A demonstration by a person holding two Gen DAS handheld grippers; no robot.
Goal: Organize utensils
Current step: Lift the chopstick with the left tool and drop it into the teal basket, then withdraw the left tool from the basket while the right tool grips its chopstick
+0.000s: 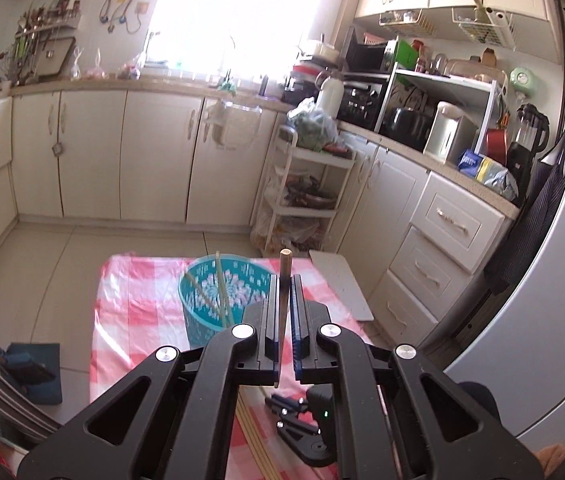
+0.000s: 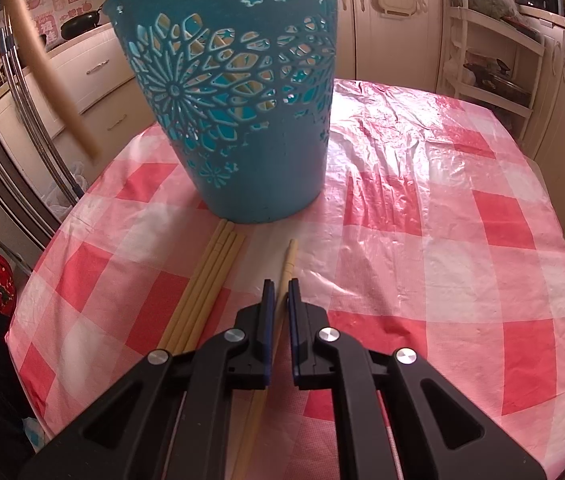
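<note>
Left fingers: pressed together on a single chopstick, which stands nearly upright between the pads, its blunt end above the tips and its lower end below the jaws. The gripper is raised above the tabletop, with the teal openwork basket ahead and to the left. Two chopsticks in the basket lean against its inner wall.

Right fingers: closed around a second chopstick that lies flat on the checked cloth; its far end points toward the base of the basket, short of touching it. Whether the pads press it firmly cannot be told; only a narrow gap remains.

Just left of this chopstick, a bundle of loose chopsticks lies side by side on the cloth, their far ends at the foot of the basket. The held chopstick of the left gripper appears blurred at the upper left of the right wrist view. Below the raised left gripper, the right gripper is seen on the tabletop.
</note>
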